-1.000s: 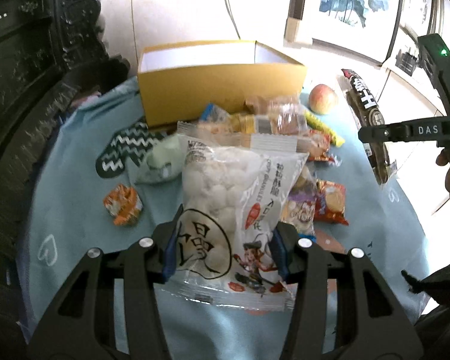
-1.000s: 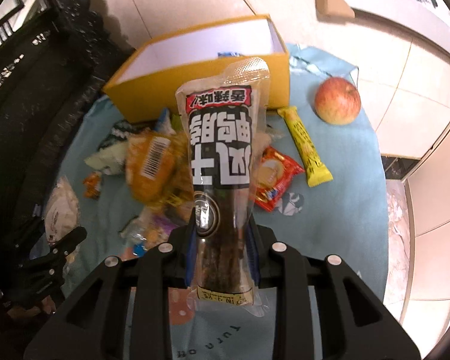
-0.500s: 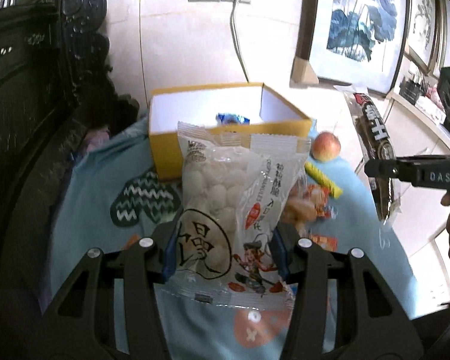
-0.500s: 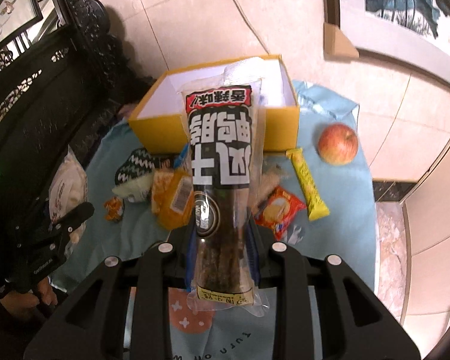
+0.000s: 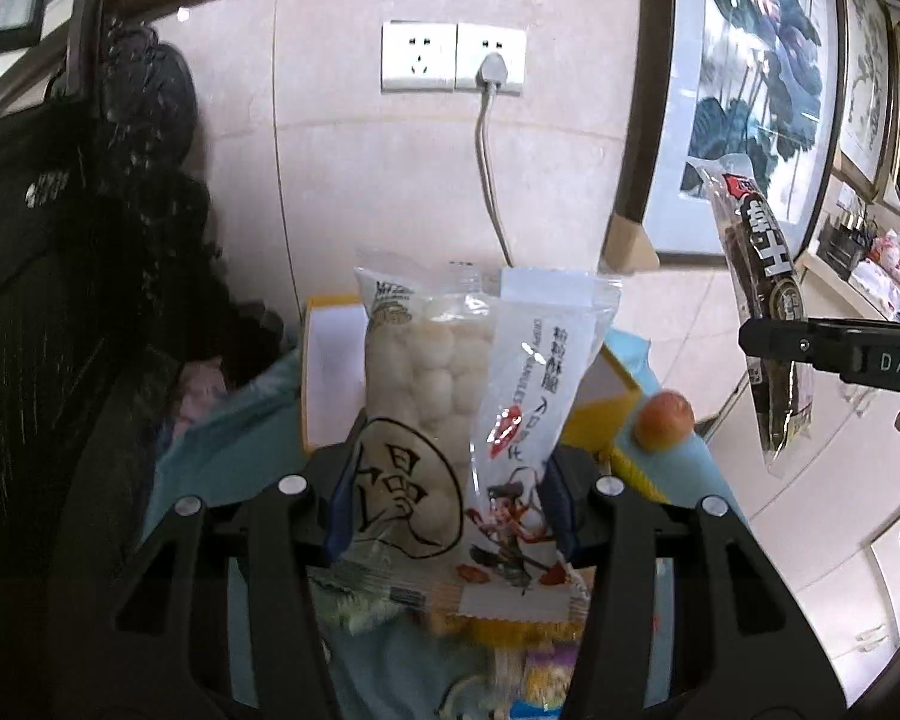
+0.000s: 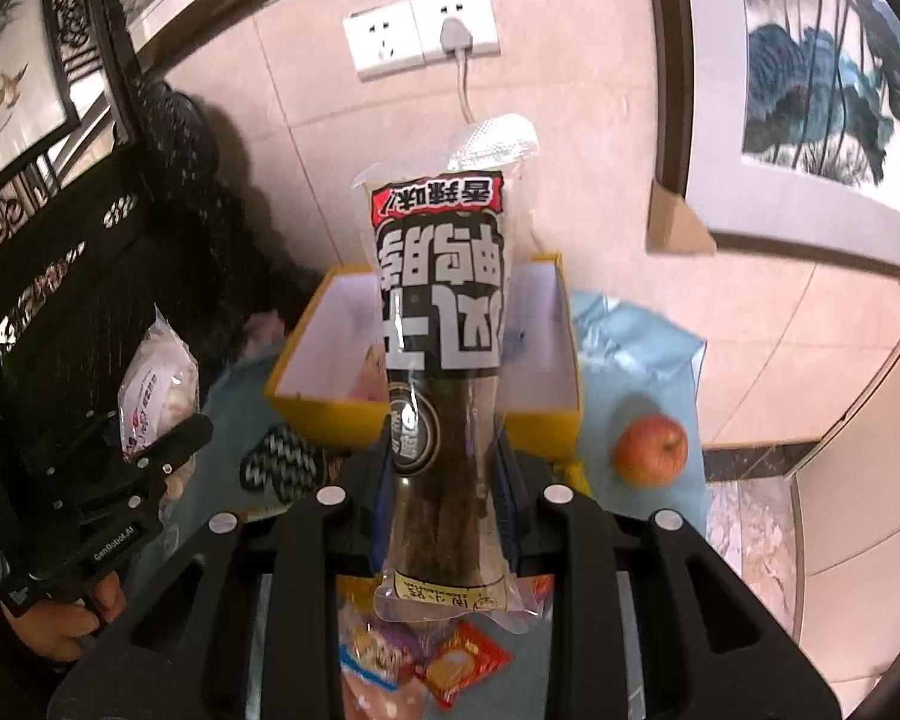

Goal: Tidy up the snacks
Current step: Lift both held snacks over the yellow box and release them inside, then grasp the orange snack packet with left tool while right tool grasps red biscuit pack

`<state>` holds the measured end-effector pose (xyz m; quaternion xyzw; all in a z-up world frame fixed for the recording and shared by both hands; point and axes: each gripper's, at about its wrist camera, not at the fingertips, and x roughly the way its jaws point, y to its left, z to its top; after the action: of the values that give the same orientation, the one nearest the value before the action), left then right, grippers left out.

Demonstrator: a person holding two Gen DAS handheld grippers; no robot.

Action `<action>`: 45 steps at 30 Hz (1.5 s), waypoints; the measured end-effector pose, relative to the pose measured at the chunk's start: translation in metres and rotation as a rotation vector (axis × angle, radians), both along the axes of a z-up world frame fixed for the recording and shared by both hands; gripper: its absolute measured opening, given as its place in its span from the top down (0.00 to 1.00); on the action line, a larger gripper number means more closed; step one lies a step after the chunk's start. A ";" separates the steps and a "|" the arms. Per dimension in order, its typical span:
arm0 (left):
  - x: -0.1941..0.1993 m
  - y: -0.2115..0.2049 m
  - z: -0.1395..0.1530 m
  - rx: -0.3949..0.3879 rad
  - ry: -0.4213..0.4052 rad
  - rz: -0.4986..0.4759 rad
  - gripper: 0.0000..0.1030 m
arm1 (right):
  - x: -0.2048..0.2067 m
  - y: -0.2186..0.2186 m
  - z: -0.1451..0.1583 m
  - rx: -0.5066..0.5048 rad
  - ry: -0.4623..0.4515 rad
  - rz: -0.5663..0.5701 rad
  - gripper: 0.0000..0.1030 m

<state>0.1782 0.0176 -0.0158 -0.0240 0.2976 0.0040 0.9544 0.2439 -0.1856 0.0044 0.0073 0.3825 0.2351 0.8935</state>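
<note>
Left gripper [image 5: 450, 516]: clenched on the white bag [image 5: 468, 420], low centre of the left wrist view; its black frame also shows at the left edge of the right wrist view, a hand under it
White bag: clear pack of pale round puffs with red and black print, standing upright between the 2 fingers, its top edge reaching the middle of the frame and covering most of the box behind it
Right gripper [image 6: 444, 480]: clenched on the dark pack [image 6: 438, 360], low centre of the right wrist view; seen side-on at the right edge of the left wrist view
Dark pack: long narrow pouch with big white characters on black and a red band near its top, held upright by its lower part, clear top seal up near the cord
Box [image 6: 528, 414]: yellow outside, white inside, open top, mid frame behind the dark pack; what lies inside is blurred
Apple [image 6: 651, 450]: red, on the blue cloth [image 6: 630, 360], right of the box and apart from it
Loose snacks [image 6: 450, 660]: small bright packets on the cloth at the bottom of the frame, under the right gripper
Zigzag item [image 6: 279, 465]: black and white, just below the box's left corner
Wall: 2 white sockets [image 5: 453, 57] in the upper centre, a plug and cord in the right one; a framed lotus painting [image 5: 756, 78] at upper right
</note>
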 end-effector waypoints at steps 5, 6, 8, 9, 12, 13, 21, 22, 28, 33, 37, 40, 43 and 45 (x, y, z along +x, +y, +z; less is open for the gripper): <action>0.036 0.005 0.017 0.003 -0.003 0.010 0.51 | 0.029 0.004 0.011 0.013 -0.005 -0.007 0.72; 0.042 0.006 0.019 0.006 -0.003 0.011 0.51 | 0.037 0.006 0.011 0.013 -0.003 -0.010 0.72; 0.058 0.008 0.020 0.013 0.003 0.016 0.51 | 0.053 0.010 0.011 0.009 0.004 -0.014 0.72; 0.065 0.009 0.021 0.018 0.006 0.019 0.51 | 0.059 0.012 0.010 0.008 0.006 -0.017 0.72; 0.092 0.013 0.022 0.029 0.016 0.042 0.50 | 0.084 0.020 0.011 0.019 0.007 -0.027 0.71; 0.099 0.014 0.022 0.033 0.020 0.052 0.49 | 0.092 0.023 0.010 0.026 0.011 -0.019 0.69; 0.121 0.029 0.001 0.083 0.068 0.134 0.06 | 0.109 0.029 -0.015 -0.071 0.036 -0.024 0.45; 0.117 0.032 -0.001 0.084 0.073 0.143 0.06 | 0.106 0.026 -0.019 -0.067 0.048 -0.023 0.45; 0.082 0.048 -0.025 0.017 0.114 0.193 0.06 | 0.072 0.018 -0.043 -0.083 0.079 -0.002 0.45; 0.043 0.055 -0.055 -0.001 0.182 0.220 0.06 | 0.034 0.014 -0.076 -0.107 0.147 0.014 0.45; 0.001 0.061 -0.087 -0.033 0.228 0.244 0.06 | -0.006 0.004 -0.115 -0.092 0.239 0.003 0.45; -0.027 0.062 -0.122 0.007 0.296 0.253 0.06 | -0.038 0.001 -0.151 -0.107 0.303 -0.001 0.45; -0.047 0.073 -0.156 0.012 0.373 0.287 0.06 | -0.066 0.005 -0.187 -0.161 0.345 0.024 0.45; -0.057 0.084 -0.171 -0.005 0.401 0.322 0.06 | -0.079 0.008 -0.206 -0.184 0.371 0.041 0.45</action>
<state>0.1217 0.1016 -0.1864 -0.0722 0.4734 0.1600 0.8632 0.1653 -0.1779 -0.2013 -0.0390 0.5605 0.2120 0.7996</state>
